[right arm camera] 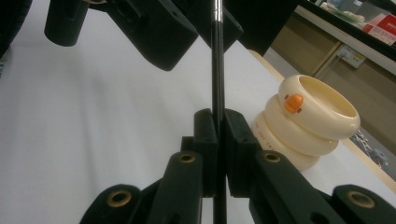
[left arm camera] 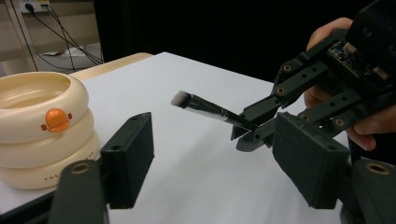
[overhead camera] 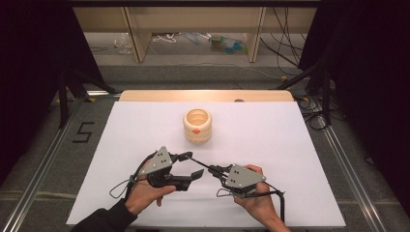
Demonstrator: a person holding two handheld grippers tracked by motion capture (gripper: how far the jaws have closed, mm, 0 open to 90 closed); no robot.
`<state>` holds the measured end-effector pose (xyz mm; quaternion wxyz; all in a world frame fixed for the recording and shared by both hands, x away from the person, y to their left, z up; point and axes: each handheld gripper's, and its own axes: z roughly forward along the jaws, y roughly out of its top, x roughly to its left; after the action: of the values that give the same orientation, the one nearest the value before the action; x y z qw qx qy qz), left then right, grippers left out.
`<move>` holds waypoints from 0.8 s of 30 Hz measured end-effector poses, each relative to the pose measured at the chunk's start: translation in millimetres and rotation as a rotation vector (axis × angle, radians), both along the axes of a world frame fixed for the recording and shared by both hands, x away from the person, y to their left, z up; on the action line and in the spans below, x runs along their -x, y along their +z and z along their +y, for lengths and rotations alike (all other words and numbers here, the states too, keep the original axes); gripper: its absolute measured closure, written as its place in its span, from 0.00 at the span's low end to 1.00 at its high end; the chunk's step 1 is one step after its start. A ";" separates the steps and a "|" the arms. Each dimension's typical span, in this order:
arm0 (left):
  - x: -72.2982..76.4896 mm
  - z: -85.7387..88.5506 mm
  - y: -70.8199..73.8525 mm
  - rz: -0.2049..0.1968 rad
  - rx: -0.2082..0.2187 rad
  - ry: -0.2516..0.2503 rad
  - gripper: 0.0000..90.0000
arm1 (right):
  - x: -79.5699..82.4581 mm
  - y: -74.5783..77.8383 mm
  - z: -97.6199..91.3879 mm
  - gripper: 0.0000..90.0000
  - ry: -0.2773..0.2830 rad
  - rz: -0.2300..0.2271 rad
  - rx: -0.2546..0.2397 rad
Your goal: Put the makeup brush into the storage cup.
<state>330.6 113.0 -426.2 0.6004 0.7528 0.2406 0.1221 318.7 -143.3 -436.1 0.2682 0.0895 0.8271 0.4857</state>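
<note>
One makeup brush (left arm camera: pixel 210 109) is in play, a thin black handle with a pale bristle tip, and it hangs above the white table (overhead camera: pixel 290 159) near the front edge, between the two hands. The right gripper (overhead camera: pixel 216 170) is clamped on its handle, jaws pressed together around the shaft in the right gripper view, with the bristle end pointing toward the left gripper (overhead camera: pixel 191 164). The left gripper's jaws stand apart on either side of that tip without touching it, so far as the left gripper view lets me judge, since the bristles are slightly blurred. One cream-coloured holder (overhead camera: pixel 197 125), shaped like three stacked rings with an orange beak on its side, stands upright farther back at the middle of the table, well apart from both grippers, its mouth open. Nothing lies on the white surface between the brush and the holder. Beyond the table's far edge are a wooden shelf frame (overhead camera: pixel 140 38) and loose cables (overhead camera: pixel 285 43) on the floor.
</note>
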 end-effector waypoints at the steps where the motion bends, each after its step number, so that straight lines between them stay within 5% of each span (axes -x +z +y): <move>1: 0.3 -0.3 0.0 0.001 0.000 0.000 0.38 | 0.1 0.0 0.1 0.94 0.002 0.000 -0.002; 24: 4.4 -0.3 2.3 0.003 0.036 -0.045 0.64 | 1.7 -0.2 6.3 0.95 0.028 -0.001 -0.033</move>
<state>326.1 112.7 -423.9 0.6161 0.7472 0.2269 0.1031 317.0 -137.0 -436.2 0.2603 0.0820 0.8201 0.5029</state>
